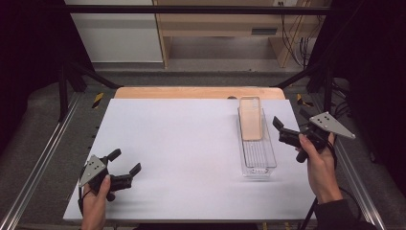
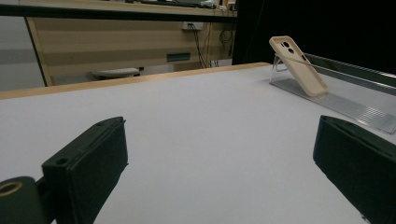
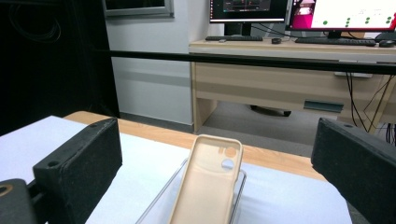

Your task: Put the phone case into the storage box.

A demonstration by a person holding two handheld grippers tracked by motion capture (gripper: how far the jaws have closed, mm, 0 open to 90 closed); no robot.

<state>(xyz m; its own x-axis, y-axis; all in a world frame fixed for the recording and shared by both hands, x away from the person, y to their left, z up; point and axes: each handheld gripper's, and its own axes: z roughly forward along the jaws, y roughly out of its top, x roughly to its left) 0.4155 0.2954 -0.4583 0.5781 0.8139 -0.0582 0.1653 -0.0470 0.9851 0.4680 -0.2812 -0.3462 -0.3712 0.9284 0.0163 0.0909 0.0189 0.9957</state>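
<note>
On white table (image 1: 191, 158), right side: clear plastic tray (image 1: 258, 160), beige phone case (image 1: 250, 118) leaning inside, upper end on far rim. Right gripper (image 1: 282, 128) just beside tray, jaws wide apart, empty. Left gripper (image 1: 125, 161) near front left, jaws wide apart, empty.

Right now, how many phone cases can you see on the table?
1. The beige phone case leans tilted in the far end of the clear tray, at the table's right side. Nothing in view could hide another.

Beige phone case (image 1: 250, 118), clear ribbed tray (image 1: 259, 157)
</note>
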